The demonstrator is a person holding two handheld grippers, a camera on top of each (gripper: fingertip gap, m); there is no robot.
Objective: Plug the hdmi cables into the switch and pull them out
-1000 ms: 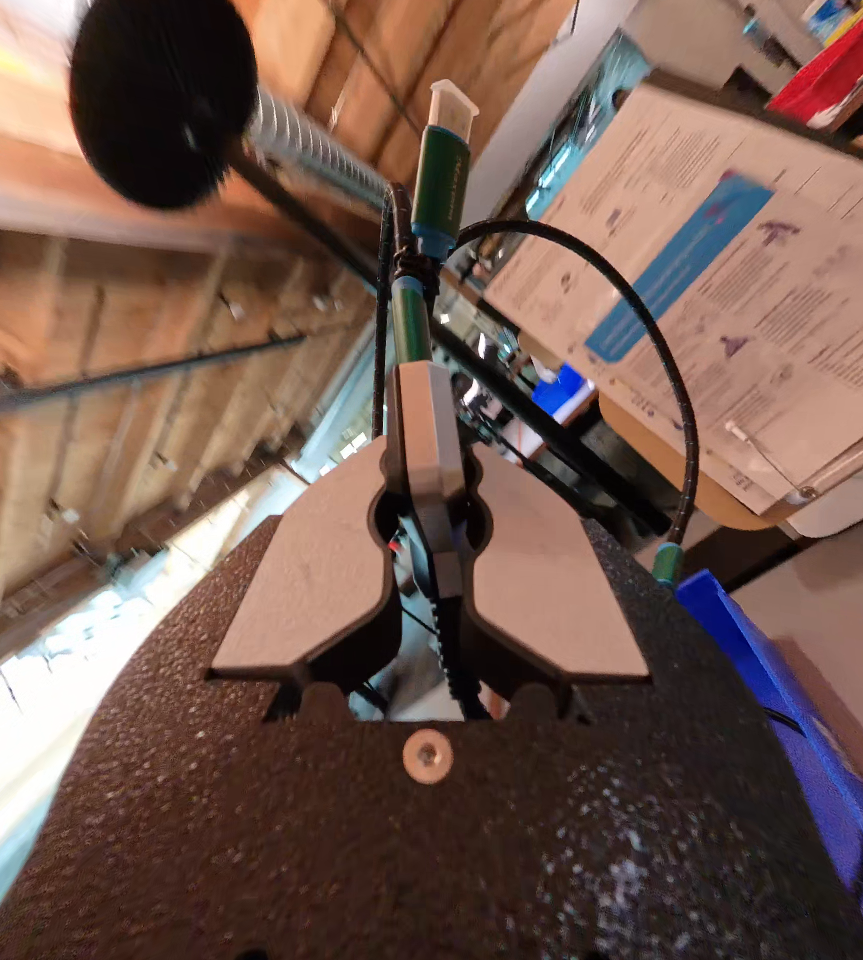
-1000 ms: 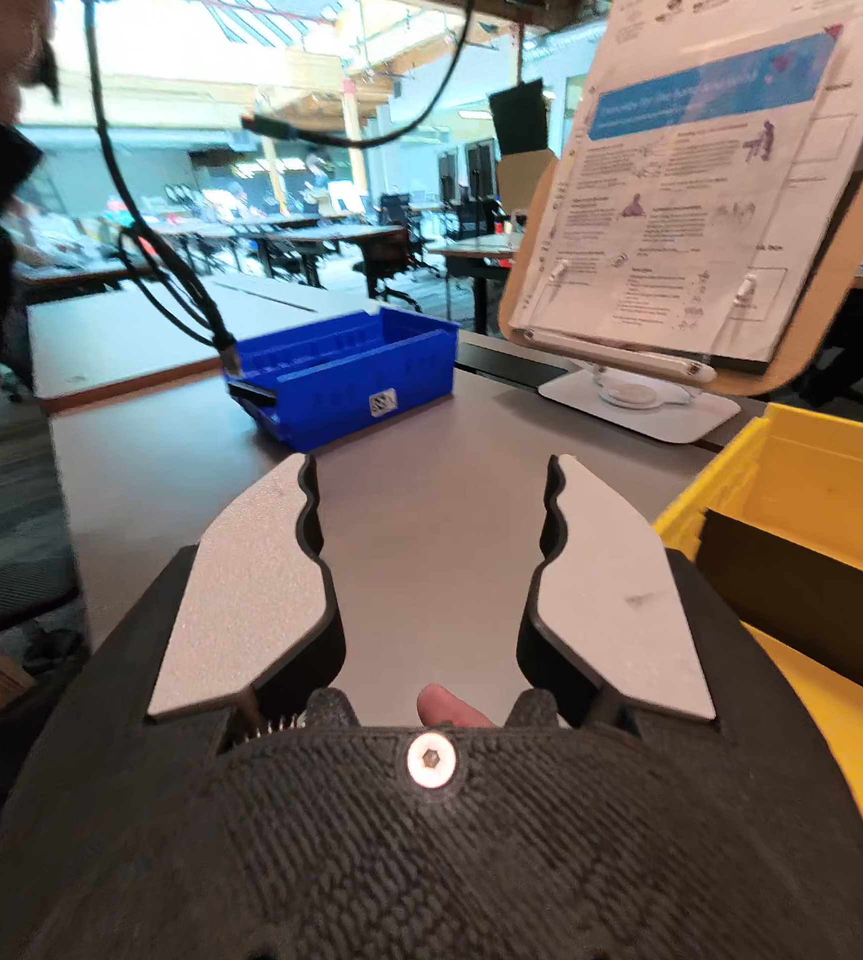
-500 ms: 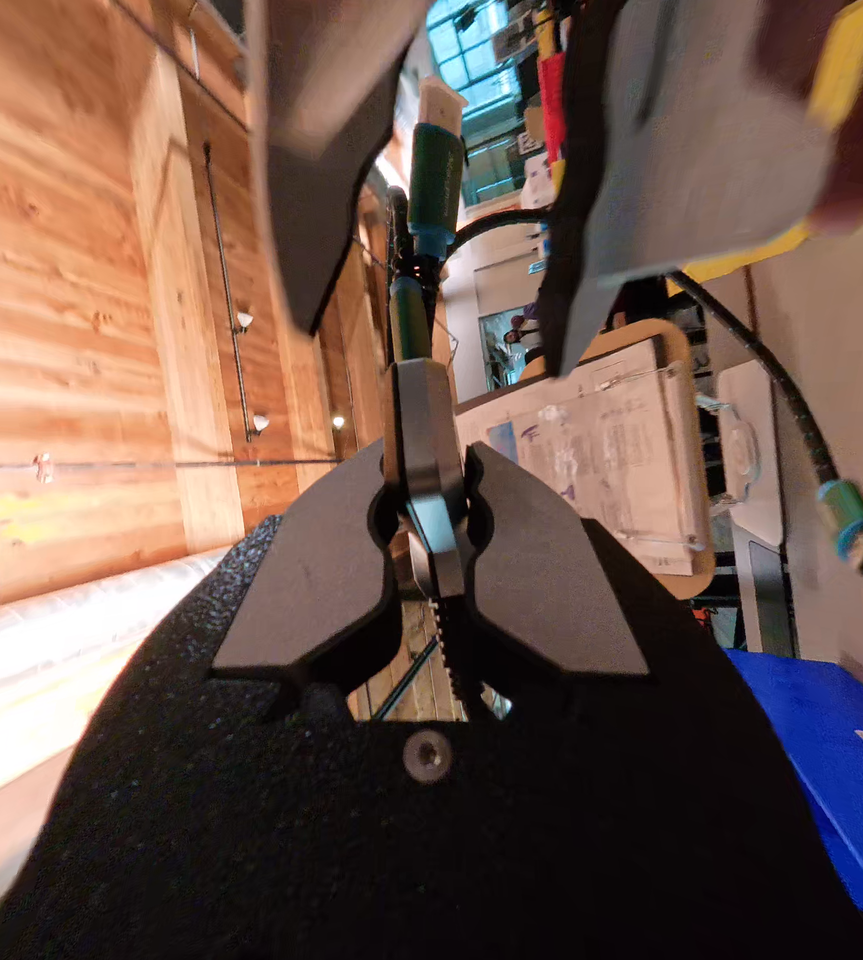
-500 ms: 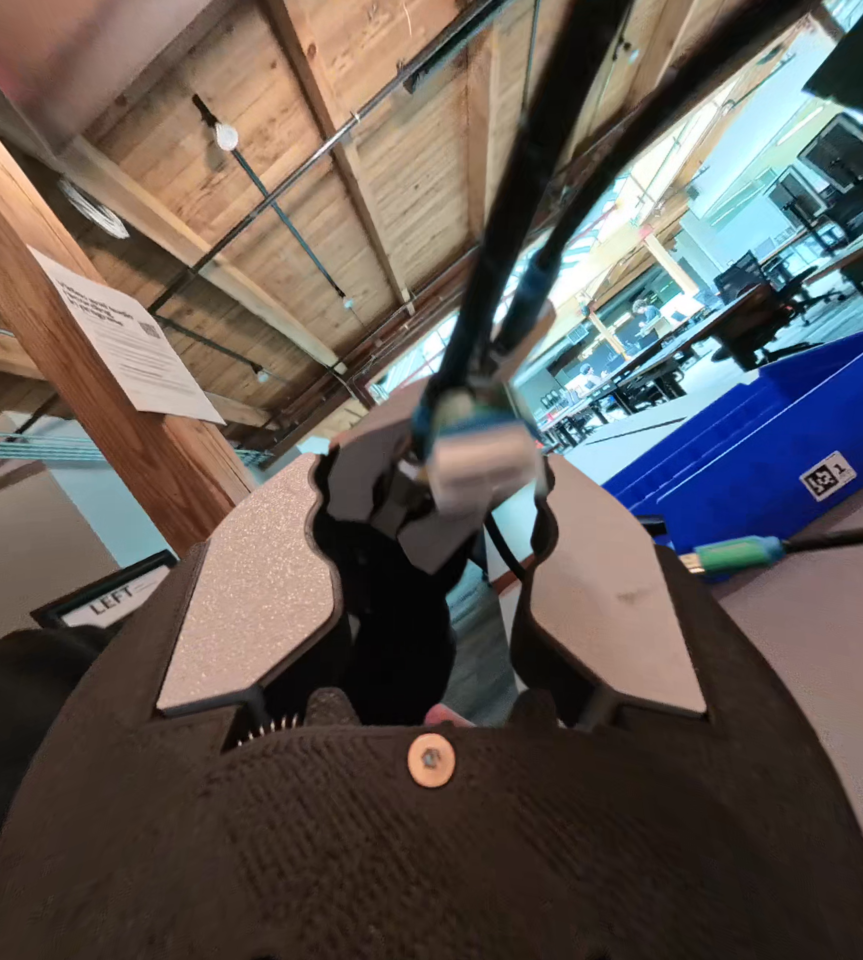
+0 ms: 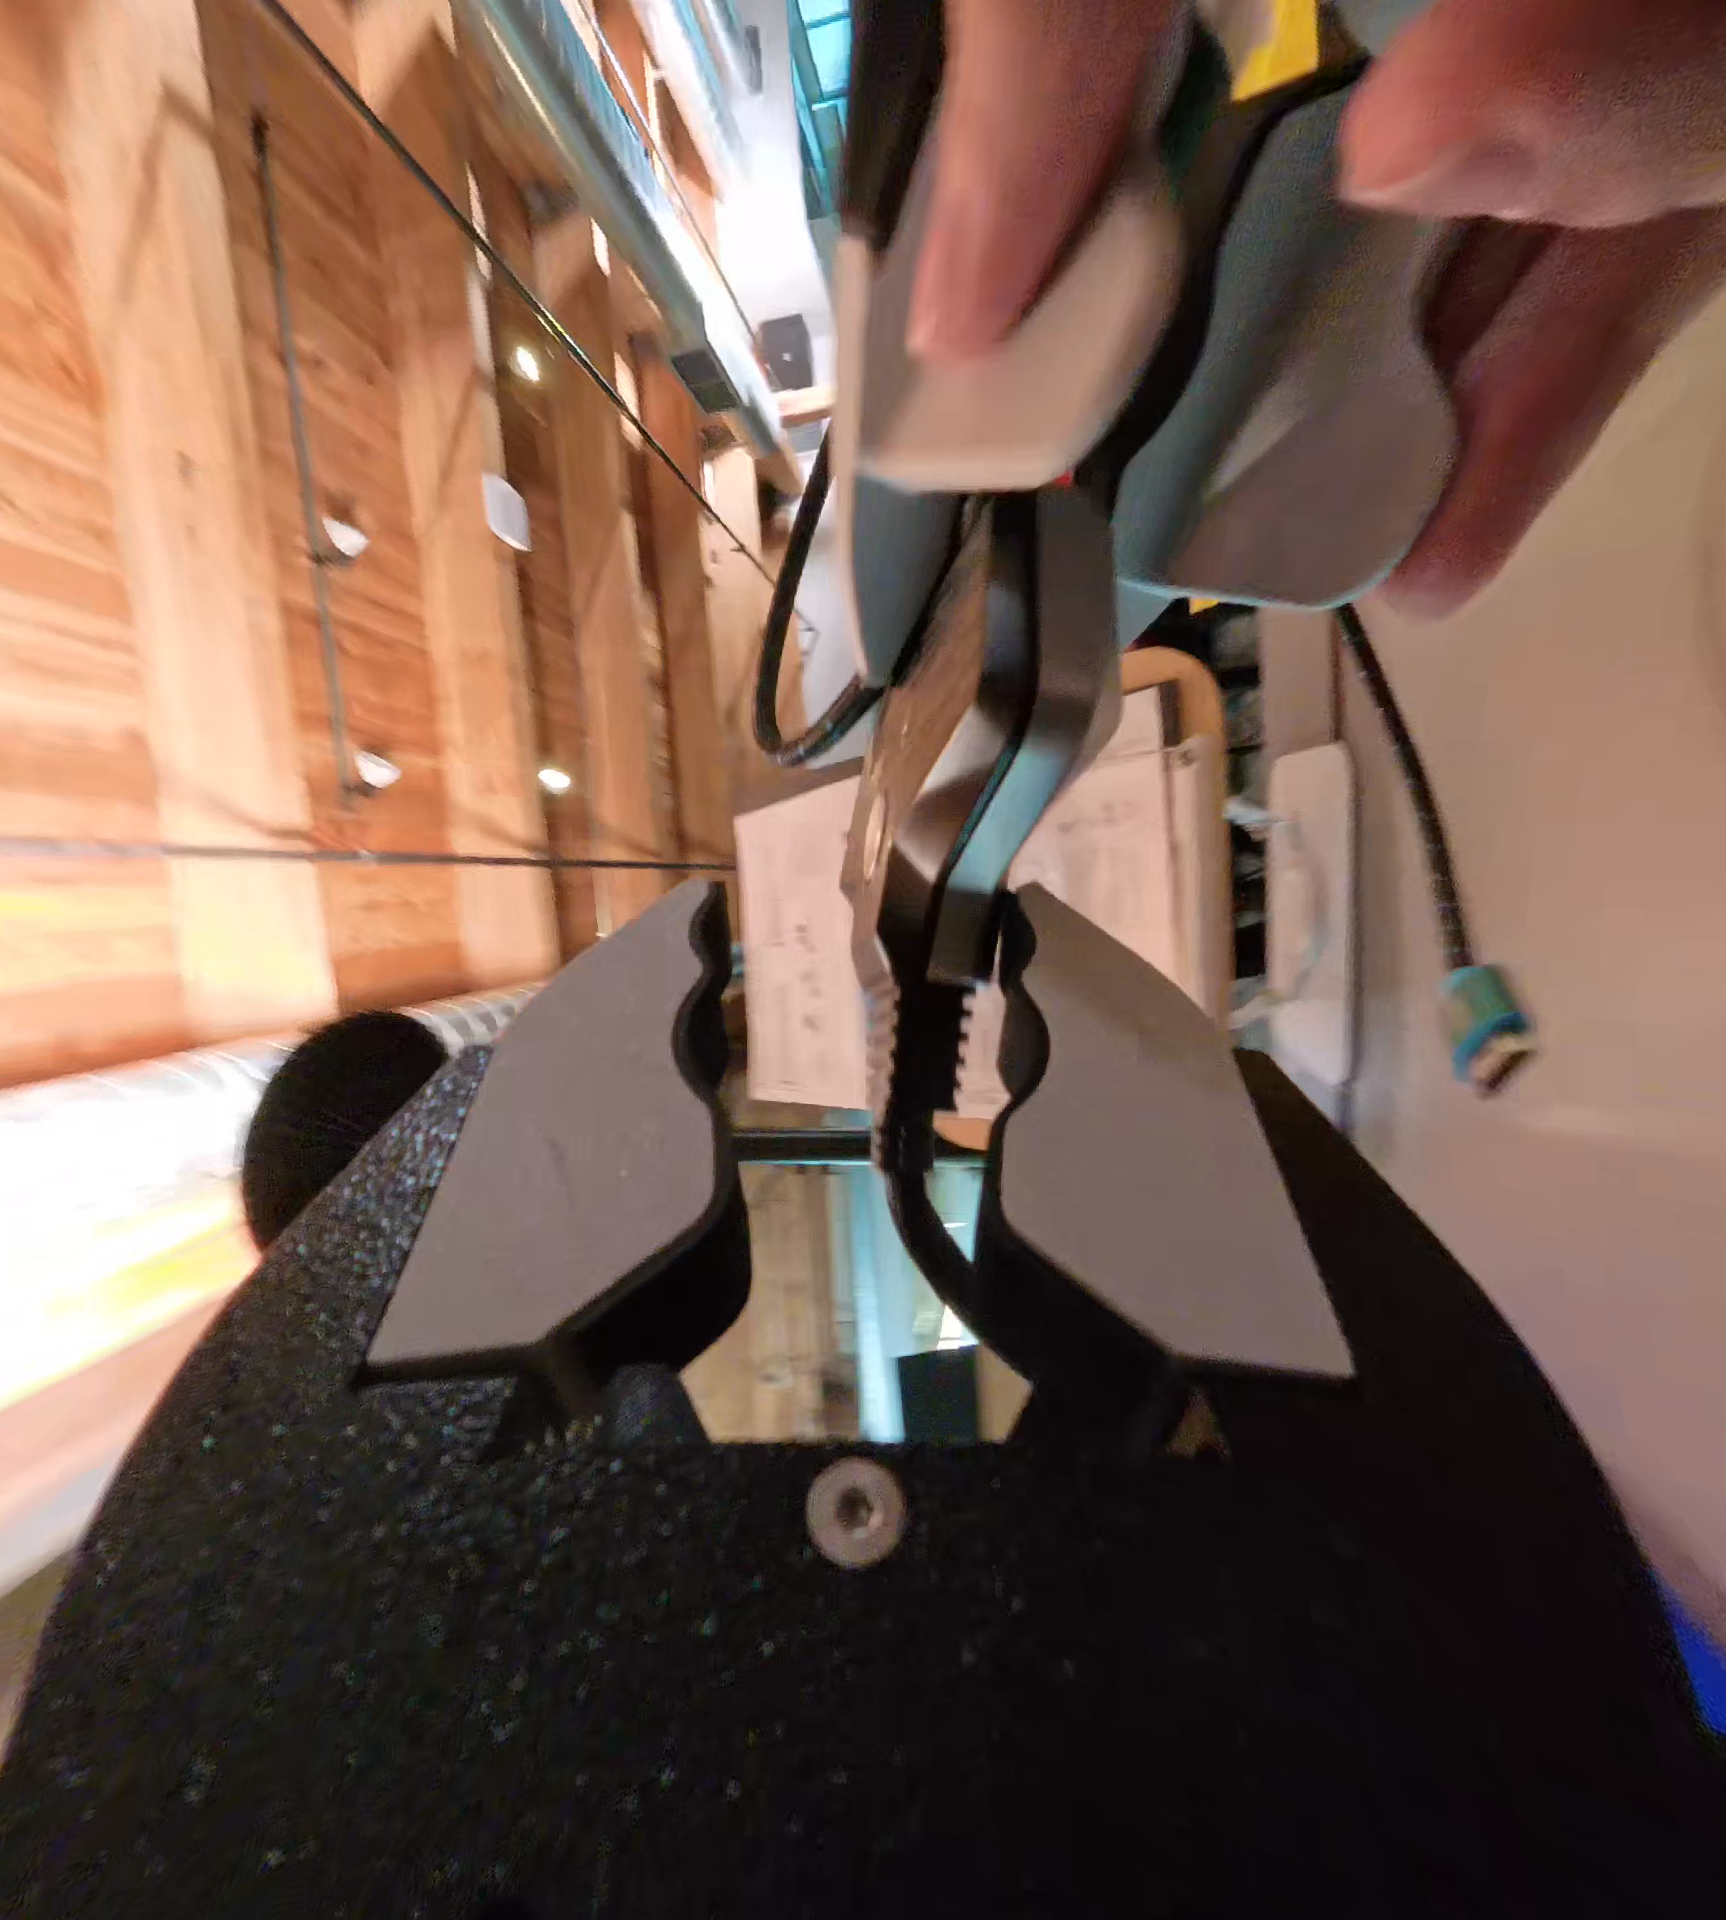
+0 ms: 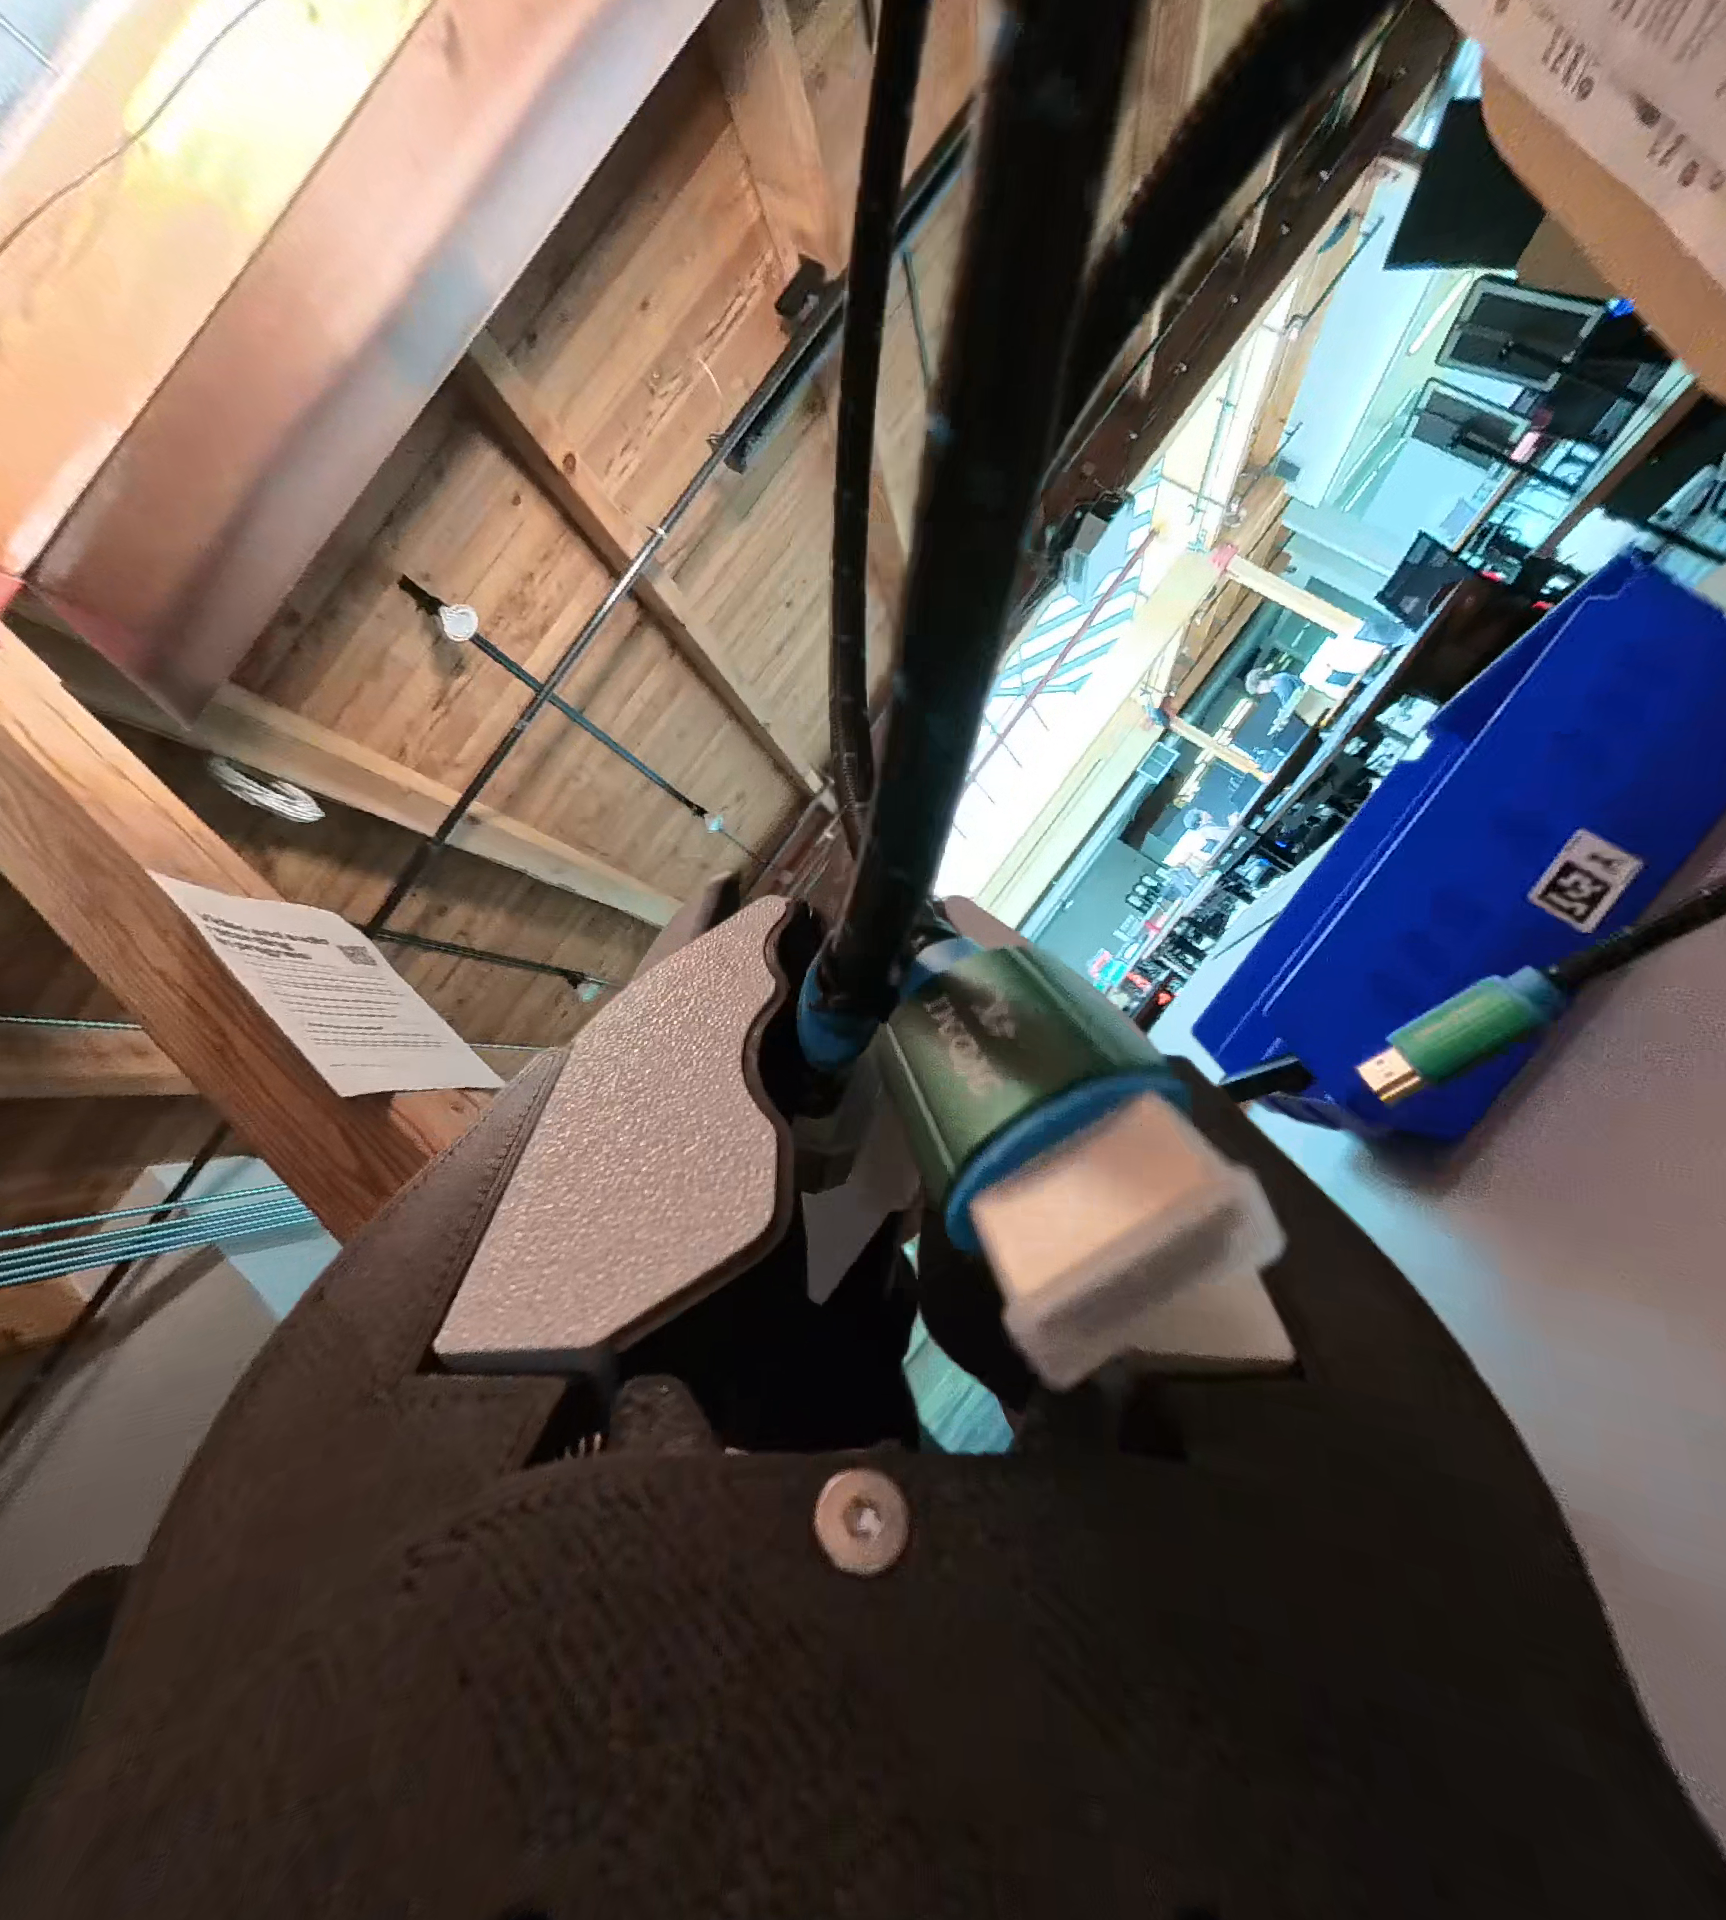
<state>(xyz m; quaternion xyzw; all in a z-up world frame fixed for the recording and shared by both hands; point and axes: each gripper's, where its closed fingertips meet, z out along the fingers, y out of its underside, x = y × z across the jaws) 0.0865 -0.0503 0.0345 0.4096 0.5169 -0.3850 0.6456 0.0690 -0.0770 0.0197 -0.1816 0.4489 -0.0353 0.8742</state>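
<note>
Your left claw (image 5: 869, 914) has let go and stands spread. Your right claw (image 6: 869, 945) is around the green plug (image 6: 1004, 1049), but you cannot tell if it squeezes. Another plug (image 6: 1441, 1029) lies beside the blue bin (image 6: 1565, 831).

Both cameras sit just behind their own fingers and look up at the wood ceiling (image 6: 630, 343), tipped sideways. The left view is very near the right gripper (image 5: 1129, 499). Both see the blue bin (image 6: 1524, 862) and a loose plug (image 5: 1487, 1023) on the table (image 6: 1617, 1195)
</note>
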